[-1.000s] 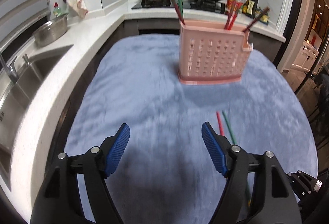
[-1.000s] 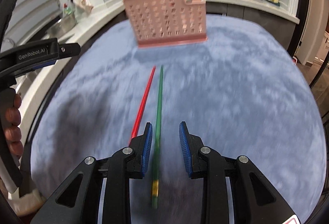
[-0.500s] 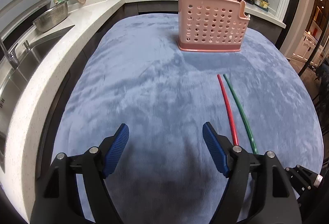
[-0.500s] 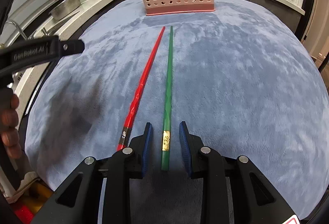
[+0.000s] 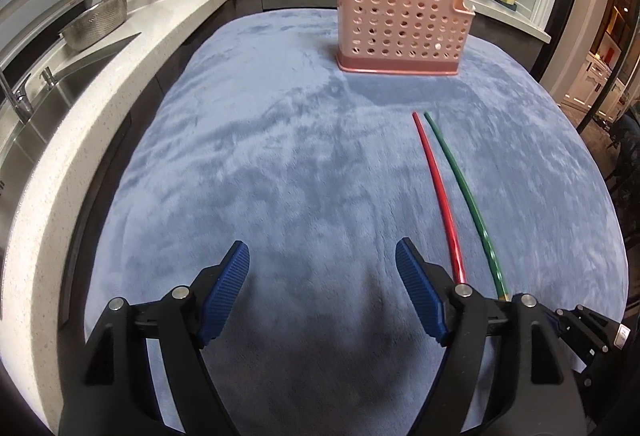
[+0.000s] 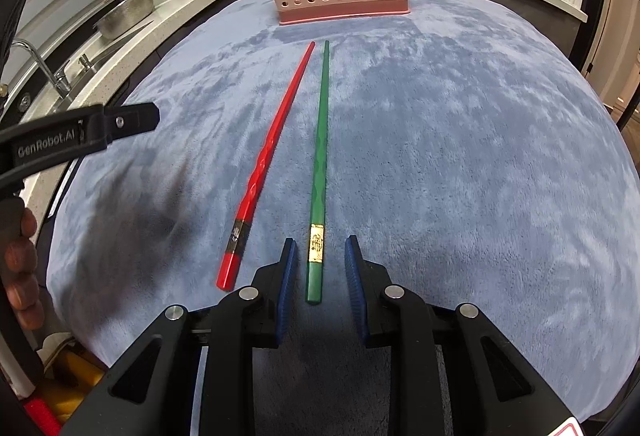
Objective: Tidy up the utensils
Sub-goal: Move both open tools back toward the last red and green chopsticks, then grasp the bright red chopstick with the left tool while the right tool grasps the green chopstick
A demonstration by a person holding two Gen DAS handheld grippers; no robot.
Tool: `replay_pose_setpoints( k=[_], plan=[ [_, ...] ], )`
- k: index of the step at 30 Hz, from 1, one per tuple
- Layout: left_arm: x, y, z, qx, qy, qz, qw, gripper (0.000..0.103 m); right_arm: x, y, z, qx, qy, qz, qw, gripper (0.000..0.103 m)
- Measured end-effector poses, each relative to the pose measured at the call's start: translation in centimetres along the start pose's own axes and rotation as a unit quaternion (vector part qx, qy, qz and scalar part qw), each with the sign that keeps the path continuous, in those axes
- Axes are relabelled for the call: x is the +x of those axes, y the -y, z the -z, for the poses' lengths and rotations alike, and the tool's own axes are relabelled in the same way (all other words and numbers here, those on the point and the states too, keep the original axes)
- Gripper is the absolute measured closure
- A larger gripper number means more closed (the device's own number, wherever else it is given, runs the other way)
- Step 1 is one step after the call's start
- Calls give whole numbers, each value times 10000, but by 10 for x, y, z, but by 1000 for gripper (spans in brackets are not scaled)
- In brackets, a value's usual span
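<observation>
Left tongs (image 5: 322,290) over blue-covered worktop (image 5: 280,164), jaws wide, nothing between.
Red chopstick (image 5: 438,192) and green chopstick (image 5: 464,196) lie side by side just right of them; pink rack (image 5: 400,24) stands beyond, holding utensils.

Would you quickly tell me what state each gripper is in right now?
Left gripper: open, nothing between its jaws.
Right gripper: open but just closing, jaws either side of the green chopstick, pads not yet touching it.
</observation>
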State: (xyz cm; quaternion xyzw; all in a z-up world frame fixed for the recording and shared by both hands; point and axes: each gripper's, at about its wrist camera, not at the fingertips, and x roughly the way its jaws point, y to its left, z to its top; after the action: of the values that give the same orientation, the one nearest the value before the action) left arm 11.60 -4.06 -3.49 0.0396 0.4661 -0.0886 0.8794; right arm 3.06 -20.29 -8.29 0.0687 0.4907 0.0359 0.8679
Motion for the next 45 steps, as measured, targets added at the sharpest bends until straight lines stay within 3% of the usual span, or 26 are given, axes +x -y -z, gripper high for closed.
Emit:
replay_pose_setpoints(
  k=[7,25,30,43,45],
  plan=[
    [-1,12,5,125,-60,129,9998,31,-2,4,2,47,19,0,10000,96],
    [10,68,27,1012,-578,783,9901,31,-16,22,2,286,213,112,9993,96],
    [19,68,31,1000,-773,843,9884,47,-15,21,3,287,206,87,9993,96],
    [29,66,36,928,-1028,972,9856,72,-14,22,3,298,185,75,9994,96],
    [29,63,35,886,-1016,975,9861,84,-14,21,3,284,188,74,9994,96]
  ],
)
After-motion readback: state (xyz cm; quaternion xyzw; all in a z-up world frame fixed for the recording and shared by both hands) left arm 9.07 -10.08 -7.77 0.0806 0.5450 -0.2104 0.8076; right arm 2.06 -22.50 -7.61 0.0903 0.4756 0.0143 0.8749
